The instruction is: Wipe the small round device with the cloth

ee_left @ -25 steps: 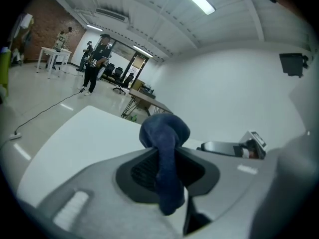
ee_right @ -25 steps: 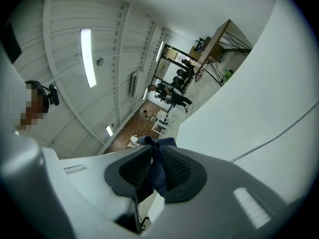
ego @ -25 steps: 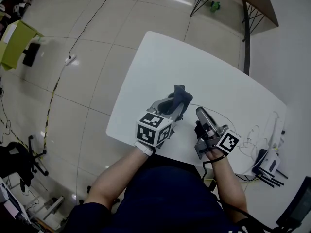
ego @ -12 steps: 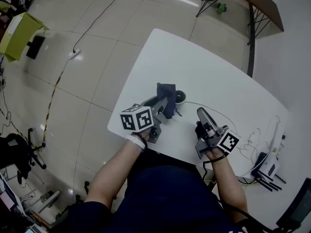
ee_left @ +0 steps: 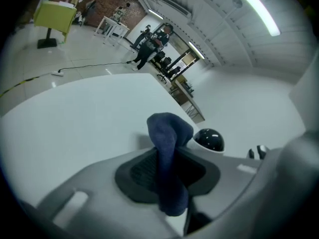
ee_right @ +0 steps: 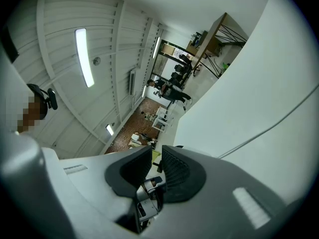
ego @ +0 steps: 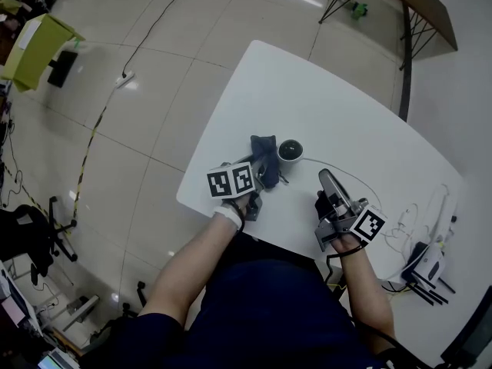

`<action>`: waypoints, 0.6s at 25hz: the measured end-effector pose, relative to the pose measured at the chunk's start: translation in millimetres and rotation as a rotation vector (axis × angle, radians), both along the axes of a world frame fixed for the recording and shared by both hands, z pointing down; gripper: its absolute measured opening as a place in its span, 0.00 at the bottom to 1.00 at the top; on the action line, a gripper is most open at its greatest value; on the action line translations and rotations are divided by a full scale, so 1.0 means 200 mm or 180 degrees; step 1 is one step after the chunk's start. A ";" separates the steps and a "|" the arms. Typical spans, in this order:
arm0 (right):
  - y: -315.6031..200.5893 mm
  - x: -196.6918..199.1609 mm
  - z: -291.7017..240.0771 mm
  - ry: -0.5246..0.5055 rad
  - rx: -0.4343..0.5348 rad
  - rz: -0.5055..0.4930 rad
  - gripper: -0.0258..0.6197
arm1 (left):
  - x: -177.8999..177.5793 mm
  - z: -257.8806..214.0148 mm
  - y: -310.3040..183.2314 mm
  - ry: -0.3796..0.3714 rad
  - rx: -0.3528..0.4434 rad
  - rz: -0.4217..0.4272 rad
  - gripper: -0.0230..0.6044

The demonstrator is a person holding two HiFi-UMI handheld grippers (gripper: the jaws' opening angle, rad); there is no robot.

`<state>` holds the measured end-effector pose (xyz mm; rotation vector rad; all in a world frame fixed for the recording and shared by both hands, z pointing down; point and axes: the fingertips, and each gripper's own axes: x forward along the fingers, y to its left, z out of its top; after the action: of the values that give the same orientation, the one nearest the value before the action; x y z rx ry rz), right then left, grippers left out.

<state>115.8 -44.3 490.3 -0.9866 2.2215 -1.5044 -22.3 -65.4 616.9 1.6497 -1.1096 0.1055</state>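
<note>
Two tongs show in the head view. Your left tongs [ego: 264, 174] are clamped on the cloth [ego: 264, 149], and its dark blue free end stands up past the tips, just beside the device [ego: 290, 151] on its left. The device sits toward the near left corner of the worktop [ego: 338, 98], in from both edges. A thin cable [ego: 342, 174] trails off from it to the right. Your right tongs [ego: 326, 177] hang over the near edge, well apart from the device.

Left gripper view: both pads pinch a bunched fold of cloth [ee_left: 167, 148], and the loose end curls over toward the device [ee_left: 209, 139]. Whether it touches yet is not clear. The cloth looks soft and limp, so it will likely flop unless you keep the grip close to the wiping end. The device has a glossy dark dome on a white base. It looks small, light and smooth, so it may well slide on the worktop under a push.

Right gripper view: those jaws have just been closing a little and stand a narrow gap apart, with nothing between them. If you steady the device, take it low down by the white base, not by the dome, and mind the cable.
</note>
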 end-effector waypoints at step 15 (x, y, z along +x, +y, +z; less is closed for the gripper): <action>0.01 -0.02 -0.04 0.0035 0.0095 0.0062 0.14 | -0.03 -0.26 -0.02 -0.0269 0.0276 0.0190 0.19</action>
<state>112.1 -42.4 482.4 -1.0069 2.2288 -1.4569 -28.4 -69.7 564.9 1.7702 -1.1423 0.1691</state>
